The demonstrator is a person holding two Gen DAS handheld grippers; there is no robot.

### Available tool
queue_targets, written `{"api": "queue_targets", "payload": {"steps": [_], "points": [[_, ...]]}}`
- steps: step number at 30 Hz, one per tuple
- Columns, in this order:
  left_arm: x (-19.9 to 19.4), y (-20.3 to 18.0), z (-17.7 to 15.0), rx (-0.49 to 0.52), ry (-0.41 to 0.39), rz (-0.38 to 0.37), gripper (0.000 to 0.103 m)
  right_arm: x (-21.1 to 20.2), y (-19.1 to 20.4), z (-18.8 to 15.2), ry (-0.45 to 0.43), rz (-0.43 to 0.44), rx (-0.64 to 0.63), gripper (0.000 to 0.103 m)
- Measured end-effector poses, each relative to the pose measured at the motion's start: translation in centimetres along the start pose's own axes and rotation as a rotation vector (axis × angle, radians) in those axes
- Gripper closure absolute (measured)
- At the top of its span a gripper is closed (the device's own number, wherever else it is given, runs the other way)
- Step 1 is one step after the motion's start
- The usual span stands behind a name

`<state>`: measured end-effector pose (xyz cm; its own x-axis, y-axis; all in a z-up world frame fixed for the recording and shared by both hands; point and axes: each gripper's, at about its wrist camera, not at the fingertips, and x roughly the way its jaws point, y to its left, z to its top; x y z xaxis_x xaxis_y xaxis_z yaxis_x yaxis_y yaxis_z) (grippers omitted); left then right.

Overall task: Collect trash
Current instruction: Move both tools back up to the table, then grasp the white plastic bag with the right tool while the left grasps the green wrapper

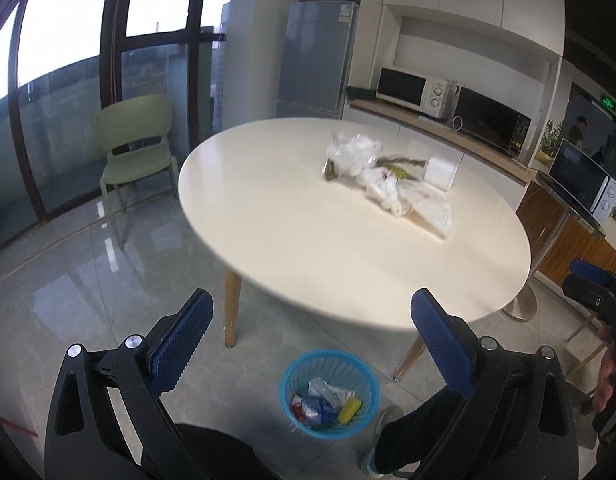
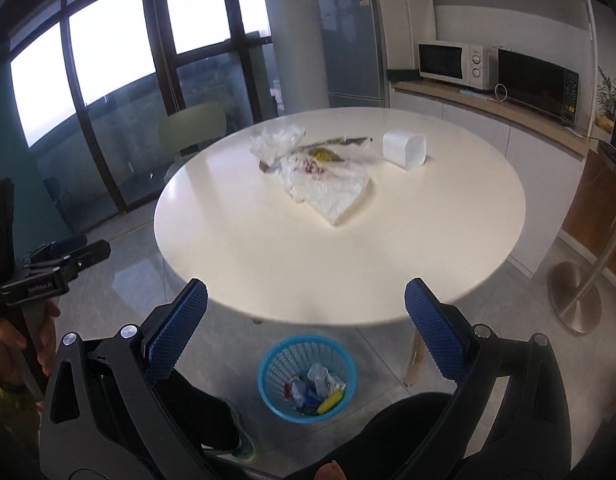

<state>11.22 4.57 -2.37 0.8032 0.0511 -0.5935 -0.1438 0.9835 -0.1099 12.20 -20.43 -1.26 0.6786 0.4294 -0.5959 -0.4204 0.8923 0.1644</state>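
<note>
No fully legible text. Green lit exit sign [image 1: 608, 103] at 2 o'clock in left wrist view, characters unreadable. Fridge [image 2: 352, 42] has a sticker at the top of its door, too small to read. Left gripper [image 2: 59, 258] body at 9 o'clock in right wrist view carries small white lettering, blurred.

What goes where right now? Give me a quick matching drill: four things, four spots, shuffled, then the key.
Things:
1. blue basket
2. white tissue pack
3. white microwave
4. green chair

Places:
A. by the window
B. on the counter
C. floor, beside the table's near edge
D. on the round table

Pairs: 1-C, 2-D, 3-B, 4-A
</note>
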Motion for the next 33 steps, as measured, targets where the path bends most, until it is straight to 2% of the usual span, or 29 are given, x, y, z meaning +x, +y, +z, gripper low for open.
{"api": "queue_targets", "payload": {"steps": [7, 14, 17, 20, 25, 29, 33], "points": [[-0.5, -0.3, 2.8, -0.001, -0.044, -0.012, 0.006, 0.3, -0.1, 2.6, -0.038, -0.011, 0.035, 0.008], [-0.1, -0.5, 5.4, -0.004, -0.071, -0.037, 0.006, 2.8, -0.6, 4.8, -0.028, 0.009, 0.07, 0.009], [1.6, 0.5, 6.2, -0.038, -0.061, -0.054, 0.006, 4.2, -0.7, 5.9, -0.02, 0.019, 0.081, 0.009], [3.7, 1.6, 6.1, -0.093, -0.016, -0.08, 0.006, 6.0, -1.2, 6.7, -0.006, 0.029, 0.108, 0.009], [6.1, 1.5, 6.2, -0.076, 0.006, -0.063, 0.006, 9.4, -2.4, 7.5, 0.01, 0.064, 0.166, 0.009], [8.1, 1.4, 7.6, -0.074, 0.016, -0.057, 0.006, 12.4, -3.6, 8.7, 0.029, 0.068, 0.202, 0.009], [9.6, 1.4, 9.0, -0.101, 0.018, -0.066, 0.006, 15.4, -5.1, 9.8, 0.077, 0.12, 0.265, 0.009]]}}
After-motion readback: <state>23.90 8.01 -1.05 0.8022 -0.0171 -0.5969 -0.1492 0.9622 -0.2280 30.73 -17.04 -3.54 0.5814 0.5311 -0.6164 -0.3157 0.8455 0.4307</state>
